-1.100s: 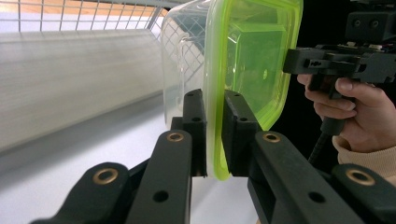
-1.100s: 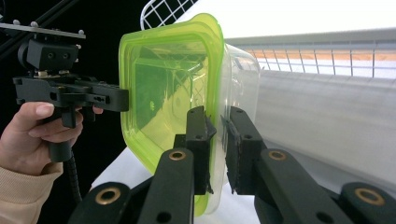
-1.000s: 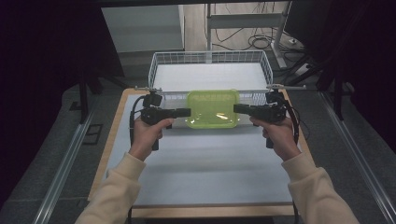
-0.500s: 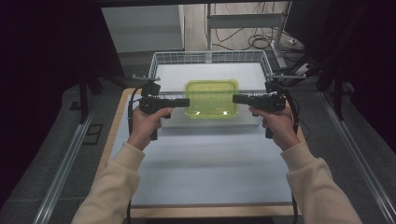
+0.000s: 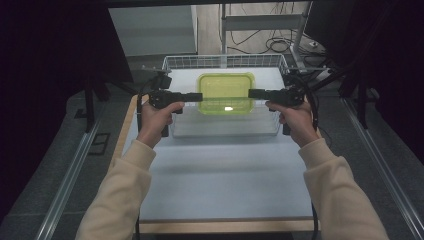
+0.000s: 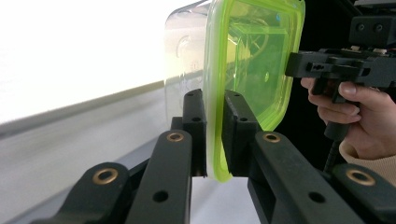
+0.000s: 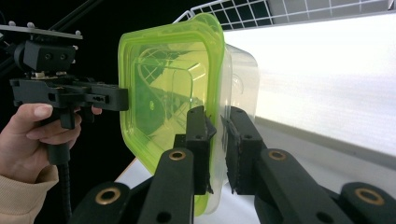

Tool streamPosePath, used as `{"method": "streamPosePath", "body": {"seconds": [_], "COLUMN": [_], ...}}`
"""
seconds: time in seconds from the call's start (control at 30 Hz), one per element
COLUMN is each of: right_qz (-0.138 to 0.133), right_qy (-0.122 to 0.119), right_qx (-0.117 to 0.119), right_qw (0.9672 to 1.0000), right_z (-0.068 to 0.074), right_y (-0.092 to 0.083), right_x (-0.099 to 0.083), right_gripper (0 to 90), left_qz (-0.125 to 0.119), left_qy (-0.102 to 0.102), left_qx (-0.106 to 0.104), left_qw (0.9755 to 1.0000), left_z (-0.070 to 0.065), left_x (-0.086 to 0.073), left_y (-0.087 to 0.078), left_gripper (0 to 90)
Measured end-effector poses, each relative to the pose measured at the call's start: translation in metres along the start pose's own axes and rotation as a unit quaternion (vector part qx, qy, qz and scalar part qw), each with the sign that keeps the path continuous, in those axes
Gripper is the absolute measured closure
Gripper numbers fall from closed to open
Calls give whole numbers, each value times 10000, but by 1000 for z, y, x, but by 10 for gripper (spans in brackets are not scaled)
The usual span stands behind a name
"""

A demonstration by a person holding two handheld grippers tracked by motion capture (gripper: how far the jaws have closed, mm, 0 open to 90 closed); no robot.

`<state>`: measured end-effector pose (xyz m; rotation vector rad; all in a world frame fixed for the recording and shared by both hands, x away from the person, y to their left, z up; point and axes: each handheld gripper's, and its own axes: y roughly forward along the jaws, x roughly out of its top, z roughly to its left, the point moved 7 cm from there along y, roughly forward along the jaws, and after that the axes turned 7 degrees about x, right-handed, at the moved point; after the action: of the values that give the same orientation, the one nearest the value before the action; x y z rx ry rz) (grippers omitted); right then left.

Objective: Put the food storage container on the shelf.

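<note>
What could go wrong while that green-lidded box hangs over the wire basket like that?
Each gripper, left and right, pinches only the thin rim of the container. If one slips, the box could tip and fall into the wire basket. Pulling the hands apart might also pop the green lid loose.

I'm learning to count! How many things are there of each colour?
Green lid: 1
Clear box: 1
White basket: 1
Black tools: 2, left tool and right tool
Total: 5
</note>
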<state>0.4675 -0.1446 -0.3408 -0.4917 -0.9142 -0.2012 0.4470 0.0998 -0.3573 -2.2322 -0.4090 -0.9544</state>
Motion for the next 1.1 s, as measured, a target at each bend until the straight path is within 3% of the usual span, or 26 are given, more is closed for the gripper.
{"method": "streamPosePath", "body": {"seconds": [0.43,0.7,1.03,1.1], "right_qz": [-19,2,15,4], "right_qy": [108,172,419,476], "right_qx": [-142,-298,-322,-326], "right_qw": [9998,9994,9986,9983], "right_z": [-13,-25,-46,-49], "right_y": [10,20,29,30], "right_x": [25,45,44,43], "right_gripper": [808,807,806,803], "left_qz": [17,8,115,55], "left_qy": [-113,-173,-342,-416], "left_qx": [33,190,357,308], "left_qw": [9999,9997,9987,9986], "left_z": [13,26,37,38], "left_x": [26,45,49,51], "left_y": [9,22,38,40], "left_gripper": [815,811,808,807]}}
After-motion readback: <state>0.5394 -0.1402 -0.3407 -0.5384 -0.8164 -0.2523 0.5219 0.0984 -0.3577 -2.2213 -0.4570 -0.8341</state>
